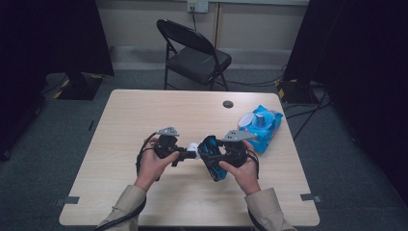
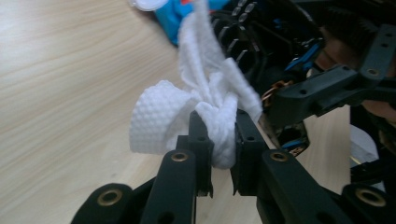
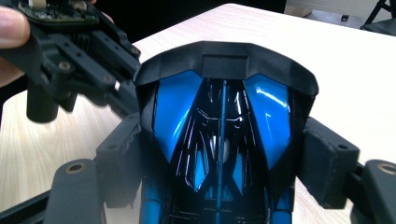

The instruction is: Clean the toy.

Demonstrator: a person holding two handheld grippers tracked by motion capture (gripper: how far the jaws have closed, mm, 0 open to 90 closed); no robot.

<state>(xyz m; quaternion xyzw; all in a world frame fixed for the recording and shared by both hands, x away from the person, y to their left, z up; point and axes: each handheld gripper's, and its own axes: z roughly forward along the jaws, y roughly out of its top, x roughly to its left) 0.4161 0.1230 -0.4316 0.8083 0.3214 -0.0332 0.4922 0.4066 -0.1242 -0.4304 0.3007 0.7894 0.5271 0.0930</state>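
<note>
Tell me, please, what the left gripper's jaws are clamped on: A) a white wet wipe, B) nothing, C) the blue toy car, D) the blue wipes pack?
A: in the left gripper view, the left gripper pinches a bunched white wipe between its jaws, beside the toy car in the right gripper.

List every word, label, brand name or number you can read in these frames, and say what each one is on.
None can be read.
Blue wipes pack: its printing is too small and blurred to make out.
Blue and black toy car: glossy panels, no lettering visible.
White wipe: plain dimpled cloth, no print.
Wall outlet: no legible marking.
</note>
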